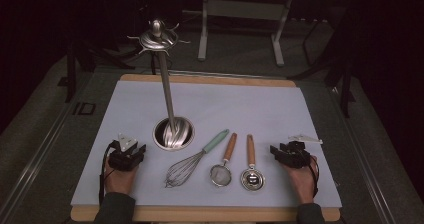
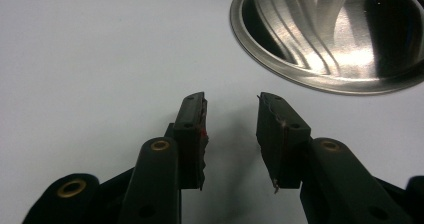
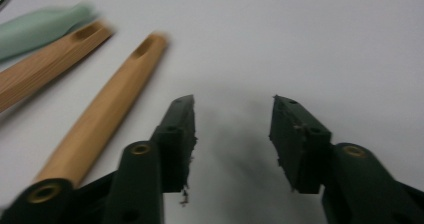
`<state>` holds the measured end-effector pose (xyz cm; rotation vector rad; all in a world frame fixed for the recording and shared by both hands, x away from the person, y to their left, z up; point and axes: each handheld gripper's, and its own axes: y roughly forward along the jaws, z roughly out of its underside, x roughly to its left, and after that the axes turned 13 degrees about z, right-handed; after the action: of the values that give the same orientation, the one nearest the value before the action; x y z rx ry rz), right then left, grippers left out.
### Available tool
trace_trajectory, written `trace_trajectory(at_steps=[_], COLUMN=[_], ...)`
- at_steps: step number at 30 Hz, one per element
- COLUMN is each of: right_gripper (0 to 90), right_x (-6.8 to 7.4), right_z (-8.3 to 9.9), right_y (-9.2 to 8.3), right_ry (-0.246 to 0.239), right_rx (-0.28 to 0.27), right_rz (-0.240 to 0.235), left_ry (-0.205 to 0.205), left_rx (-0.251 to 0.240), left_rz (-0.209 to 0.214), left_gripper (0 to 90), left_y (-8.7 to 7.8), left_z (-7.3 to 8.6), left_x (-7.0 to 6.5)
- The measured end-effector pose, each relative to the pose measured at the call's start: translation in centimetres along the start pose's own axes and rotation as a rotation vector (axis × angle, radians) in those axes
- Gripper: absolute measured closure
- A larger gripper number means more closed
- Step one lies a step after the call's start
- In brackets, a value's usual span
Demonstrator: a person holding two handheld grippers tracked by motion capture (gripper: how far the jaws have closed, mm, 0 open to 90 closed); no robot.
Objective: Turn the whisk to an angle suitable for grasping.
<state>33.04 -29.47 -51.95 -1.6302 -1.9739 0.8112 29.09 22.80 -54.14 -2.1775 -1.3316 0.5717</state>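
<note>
Jaws of both grippers stand apart with nothing between them: the left gripper (image 1: 131, 150) rests on the pale sheet (image 1: 125, 109) at the near left of the worktop (image 1: 210, 79), and in its own view the two black jaws frame only bare sheet, with the steel base (image 2: 330, 59) of the utensil stand (image 1: 166, 91) just ahead and to one side. The right gripper (image 1: 285, 151) lies at the near right, likewise released, and its view looks along empty jaws with a wooden handle (image 3: 107, 111) close beside the left-hand one, not touching it.

As I read it, the work has not begun. Three utensils lie flat in a row between the hands: a whisk (image 1: 192, 164) with a mint-green handle, a small strainer (image 1: 223, 164) with a wooden handle, and a small steel scoop (image 1: 251, 171), also wood-handled. All three are on the sheet, near one another but apart, handles pointing away from the person. The stand rises tilted in the high view, its hooked crown (image 1: 156, 36) bare, with nothing hung on it.

Judging by the layout, everything is left to do: each utensil would need picking up by its handle and hanging on a hook at the top. The scoop is nearest the right gripper, so it looks the likely first pick
</note>
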Motion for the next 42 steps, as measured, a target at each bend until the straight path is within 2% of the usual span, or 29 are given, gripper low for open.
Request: trace_trajectory(at_steps=[1,4,10,13,17,21,25,30,34,38,42], right_gripper=[51.9,53.5,55.9,59.6,67.9,69.5,75.0,83.0,83.0,84.9,89.9], right_x=[0.1,0.6,1.4,2.0,3.1,4.6,6.0,8.4,10.5,12.4,13.8], right_z=[0.0,0.0,-0.5,-0.5,-0.9,-1.8,-2.5,-3.2,-3.8,-4.3,-4.8], right_y=[0.1,0.3,-0.3,-0.9,-1.5,-2.1,-2.4,-2.3,-2.1,-1.8,-1.1], right_ry=[-0.012,-0.034,-0.047,-0.047,-0.083,-0.121,-0.168,-0.228,-0.295,-0.351,-0.370], right_rx=[0.016,0.035,0.022,0.020,0.007,-0.022,-0.034,-0.012,0.003,0.018,0.037], right_rz=[-0.026,-0.044,-0.055,-0.069,-0.094,-0.110,-0.141,-0.165,-0.192,-0.193,-0.186], left_ry=[0.000,0.003,0.005,0.004,0.005,0.003,0.003,-0.001,-0.007,-0.013,-0.013], left_rx=[-0.001,-0.004,-0.006,-0.009,-0.009,-0.011,-0.013,-0.015,-0.021,-0.026,-0.026], left_rz=[0.002,0.006,0.002,0.000,-0.003,-0.005,-0.007,-0.007,-0.005,-0.004,-0.004], left_gripper=[65.4,66.1,65.2,64.8,64.6,64.3,63.7,63.6,63.3,63.0,63.0], left_y=[0.0,-0.1,-0.1,-0.1,-0.1,-0.1,-0.1,-0.2,-0.2,-0.2,-0.2], left_z=[0.0,0.0,0.0,0.1,0.1,0.1,0.1,0.1,0.1,0.1,0.1], left_x=[0.0,0.0,-0.1,0.0,0.0,0.0,0.0,0.0,0.0,0.1,0.1])
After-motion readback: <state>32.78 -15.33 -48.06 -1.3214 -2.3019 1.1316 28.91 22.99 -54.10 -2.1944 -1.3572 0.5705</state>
